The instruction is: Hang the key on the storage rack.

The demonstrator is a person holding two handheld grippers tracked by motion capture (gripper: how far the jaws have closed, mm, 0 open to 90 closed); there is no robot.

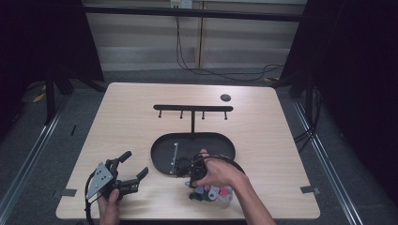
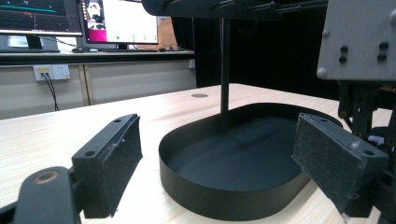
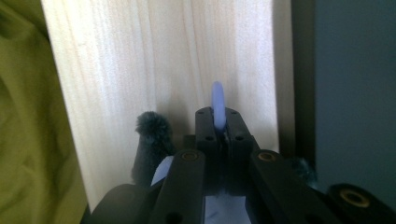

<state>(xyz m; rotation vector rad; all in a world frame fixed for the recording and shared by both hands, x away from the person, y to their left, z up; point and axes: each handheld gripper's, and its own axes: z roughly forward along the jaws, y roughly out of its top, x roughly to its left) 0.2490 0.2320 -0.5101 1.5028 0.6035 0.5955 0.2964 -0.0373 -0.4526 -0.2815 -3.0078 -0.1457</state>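
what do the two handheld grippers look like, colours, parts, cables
Both are black. The left gripper carries a grey three-cornered plate with small holes on top, and a black cable loops below it. In its own view its flat rectangular pads look coarse and dark. The right gripper has black arms with brass-coloured pivot rings. No sleeves show on the forearms.

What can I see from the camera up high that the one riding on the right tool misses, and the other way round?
High view alone: the black hook rack standing in its oval tray, the open left tool, and the person's right hand by some small colourful items.

Right gripper view alone: a pale blue ring pinched edge-on between the shut jaws, with a dark fuzzy pompom beside them.

Both: the light wooden tabletop.
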